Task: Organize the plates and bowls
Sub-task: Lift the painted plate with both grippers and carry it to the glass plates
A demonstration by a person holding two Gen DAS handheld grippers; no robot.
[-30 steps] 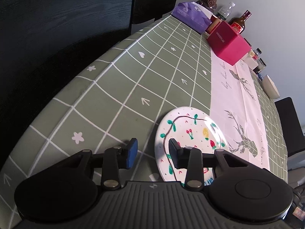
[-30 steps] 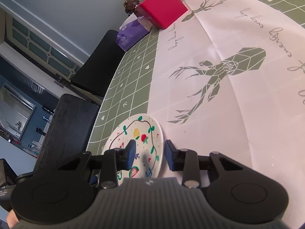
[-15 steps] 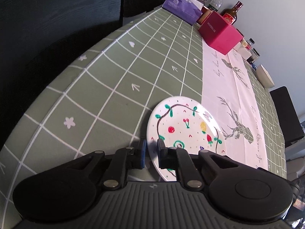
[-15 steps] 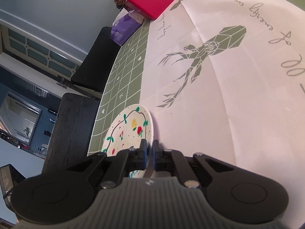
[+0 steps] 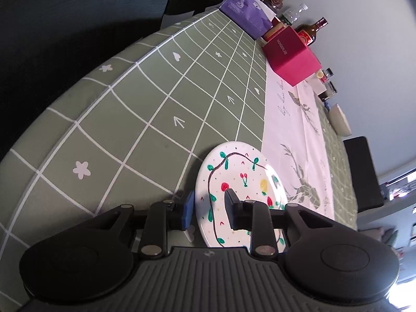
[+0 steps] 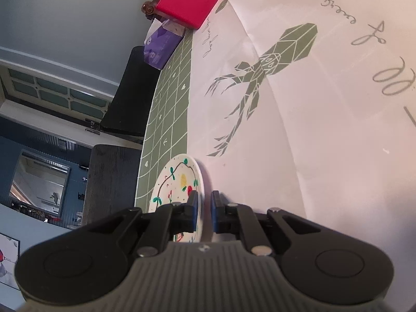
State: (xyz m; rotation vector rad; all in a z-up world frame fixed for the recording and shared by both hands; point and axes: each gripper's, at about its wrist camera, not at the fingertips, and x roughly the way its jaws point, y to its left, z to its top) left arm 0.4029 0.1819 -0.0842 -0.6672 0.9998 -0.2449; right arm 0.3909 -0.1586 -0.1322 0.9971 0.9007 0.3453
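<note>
The white plate (image 5: 241, 182) bears green vines, red cherries and a yellow fruit; the cloth (image 5: 156, 109) is sage green with a white grid; the box (image 5: 291, 54) is magenta.

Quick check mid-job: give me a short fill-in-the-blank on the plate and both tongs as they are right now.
1. The painted plate rests on a checked ____ tablecloth.
2. The left tongs straddle the plate's ____, their jaws opening.
3. The right tongs are opening with the plate's ____ between them.
4. Far down the table stands a ____ box.

Missing words: green; rim; rim; red
</note>
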